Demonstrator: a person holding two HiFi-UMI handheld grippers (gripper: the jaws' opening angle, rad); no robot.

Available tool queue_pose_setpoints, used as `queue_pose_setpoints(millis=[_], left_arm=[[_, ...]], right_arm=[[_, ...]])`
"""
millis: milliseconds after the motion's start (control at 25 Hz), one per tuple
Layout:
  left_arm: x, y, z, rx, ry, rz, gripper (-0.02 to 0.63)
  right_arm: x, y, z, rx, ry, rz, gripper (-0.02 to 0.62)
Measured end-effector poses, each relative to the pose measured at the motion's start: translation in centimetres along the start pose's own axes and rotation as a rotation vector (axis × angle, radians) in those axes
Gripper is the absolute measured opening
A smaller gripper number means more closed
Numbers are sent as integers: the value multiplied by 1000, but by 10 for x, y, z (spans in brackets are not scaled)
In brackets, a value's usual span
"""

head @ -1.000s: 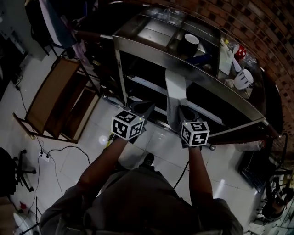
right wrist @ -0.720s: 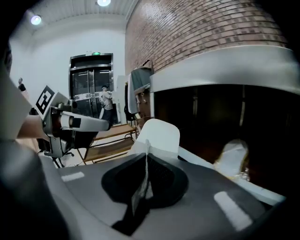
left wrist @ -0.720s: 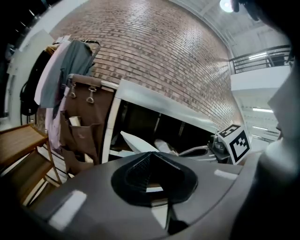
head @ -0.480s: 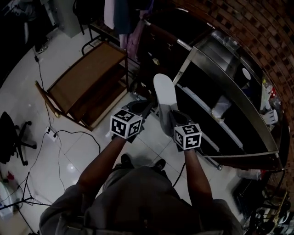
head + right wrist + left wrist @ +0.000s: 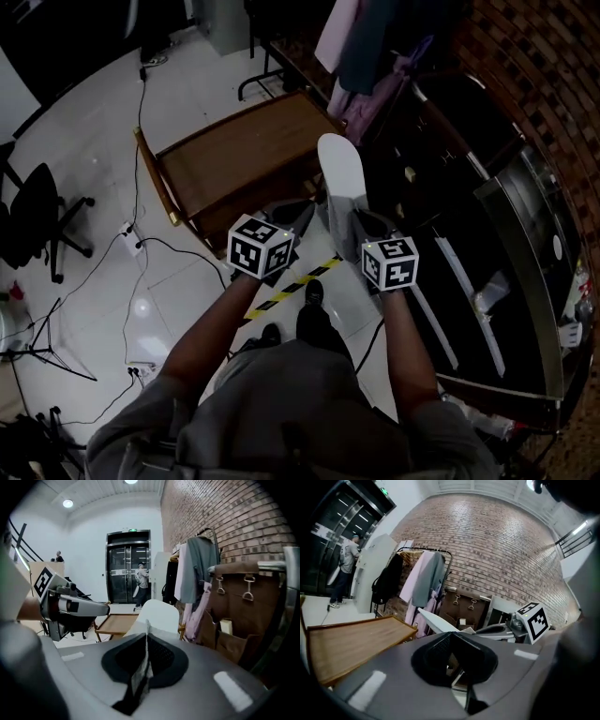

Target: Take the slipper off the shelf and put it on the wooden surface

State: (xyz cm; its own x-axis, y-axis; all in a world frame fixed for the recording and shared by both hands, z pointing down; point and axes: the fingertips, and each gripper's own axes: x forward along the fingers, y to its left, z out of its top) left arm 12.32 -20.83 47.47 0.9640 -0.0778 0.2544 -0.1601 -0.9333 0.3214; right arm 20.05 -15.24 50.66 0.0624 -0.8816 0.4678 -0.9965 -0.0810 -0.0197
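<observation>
A white slipper [image 5: 342,178] juts forward from my right gripper [image 5: 356,220], which is shut on its grey upper edge. In the right gripper view a thin strip of the slipper [image 5: 157,616] is pinched between the jaws of the right gripper [image 5: 146,637]. The slipper hangs in the air over the near right corner of the wooden surface [image 5: 253,159], a low tray-like table with a raised rim. Beside it on the left, my left gripper [image 5: 298,214] is shut and holds nothing. In its own view the left gripper [image 5: 451,637] points past the wooden surface [image 5: 347,639].
The metal shelf [image 5: 525,262] stands at the right, with a dark brown cabinet [image 5: 450,131] and hanging clothes [image 5: 375,56] behind the table. An office chair [image 5: 42,216], cables and a power strip [image 5: 129,239] lie on the white floor at left. A person [image 5: 140,585] stands by the far doors.
The view has swung left from the metal shelf to the wooden table. The slipper, held in the right gripper, has come away from the shelf and now hangs over the table's corner.
</observation>
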Motion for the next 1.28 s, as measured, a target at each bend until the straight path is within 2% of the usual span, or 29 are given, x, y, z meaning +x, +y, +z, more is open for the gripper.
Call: queue_pose_setpoints(millis=[240,480,920,1280], left_arm=[[-8,112,71,-55,-55,144,3],[4,196,94,-112,-71,271,2],[41,290,100,-197,-90,403,2],[63,333,89,-259,-76,457,2]], right_arm=[[115,2,96,-85,18,125,6],[219,-6,132,-150,58,227,6],[377,-48,133,-215,155,301,8],[445,-57,105,-256,236,353,8]])
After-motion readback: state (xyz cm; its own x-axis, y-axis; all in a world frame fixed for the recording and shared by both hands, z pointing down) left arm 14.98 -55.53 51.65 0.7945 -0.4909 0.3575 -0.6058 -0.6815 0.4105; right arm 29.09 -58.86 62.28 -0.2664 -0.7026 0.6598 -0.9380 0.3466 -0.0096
